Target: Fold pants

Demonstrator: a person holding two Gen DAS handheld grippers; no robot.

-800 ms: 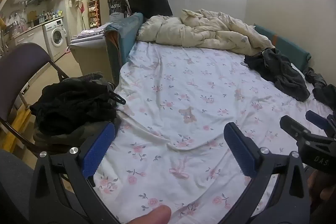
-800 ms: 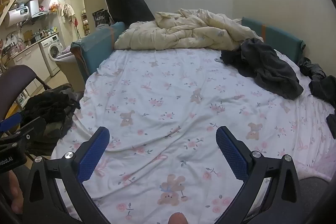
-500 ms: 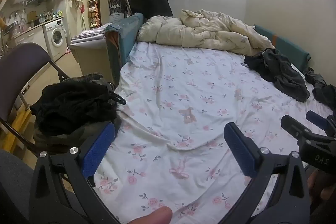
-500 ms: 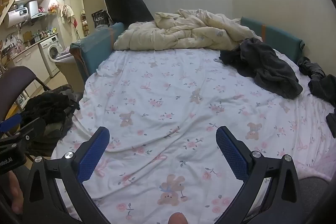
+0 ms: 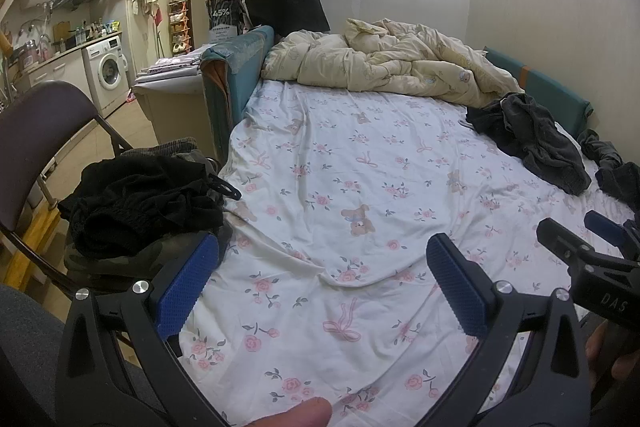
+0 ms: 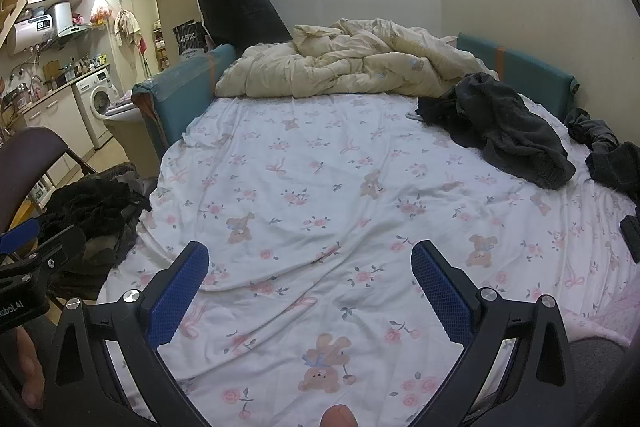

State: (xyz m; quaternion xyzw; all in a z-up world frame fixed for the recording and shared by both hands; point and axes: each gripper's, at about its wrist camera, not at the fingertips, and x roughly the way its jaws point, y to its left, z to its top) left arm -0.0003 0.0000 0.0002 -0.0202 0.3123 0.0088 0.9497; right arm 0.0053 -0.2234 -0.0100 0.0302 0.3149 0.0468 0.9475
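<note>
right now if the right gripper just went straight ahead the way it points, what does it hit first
Most likely the bare floral bedsheet. The open right gripper holds nothing and nothing lies between its fingers. The dark pants sit off to the right, though depth is unclear.

The dark grey pants lie crumpled in a loose heap on the far right side of the bed, on the flowered sheet just in front of the cream quilt, one end trailing toward the near right, unfolded and apart from both grippers
</note>
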